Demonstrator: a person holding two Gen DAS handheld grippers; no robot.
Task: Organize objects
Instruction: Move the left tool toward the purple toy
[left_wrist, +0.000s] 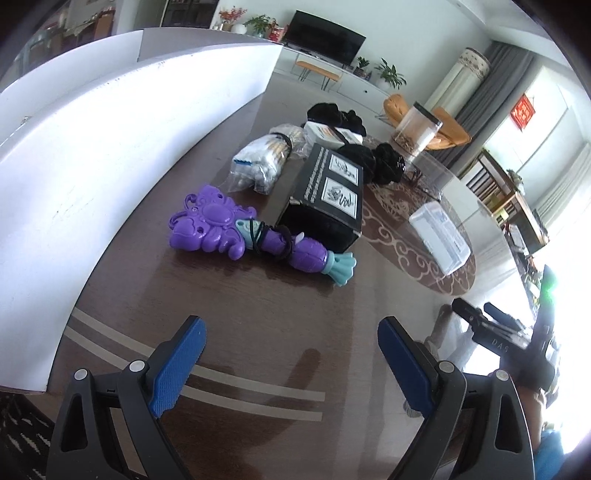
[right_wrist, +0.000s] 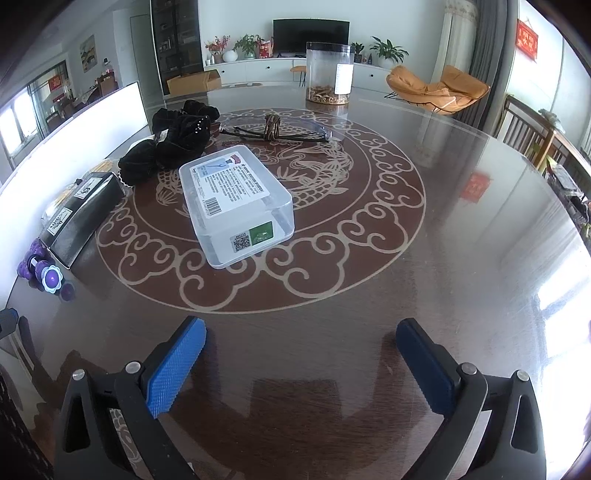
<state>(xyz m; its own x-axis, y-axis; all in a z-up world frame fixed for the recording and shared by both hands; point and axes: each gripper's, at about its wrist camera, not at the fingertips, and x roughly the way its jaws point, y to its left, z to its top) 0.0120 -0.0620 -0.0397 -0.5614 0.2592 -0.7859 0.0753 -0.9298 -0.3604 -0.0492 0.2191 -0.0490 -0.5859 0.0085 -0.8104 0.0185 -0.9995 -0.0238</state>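
Right wrist view: clear plastic lidded box (right_wrist: 236, 205) with barcode and QR labels lies on the dark patterned table (right_wrist: 461, 258), long axis running away leftward. Right gripper (right_wrist: 301, 354) and left gripper (left_wrist: 291, 354) gape wide, empty.

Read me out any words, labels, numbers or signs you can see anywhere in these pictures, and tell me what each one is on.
"DA": partial letters on the right gripper as seen from the left wrist view; the rest is hidden.
Clear plastic box: printed label, barcode and QR code, all too small to read.
Black box: white panels with brush-style writing, not legible.
Clear jar: white label, too blurred.
Red wall sign: characters too blurred to read.
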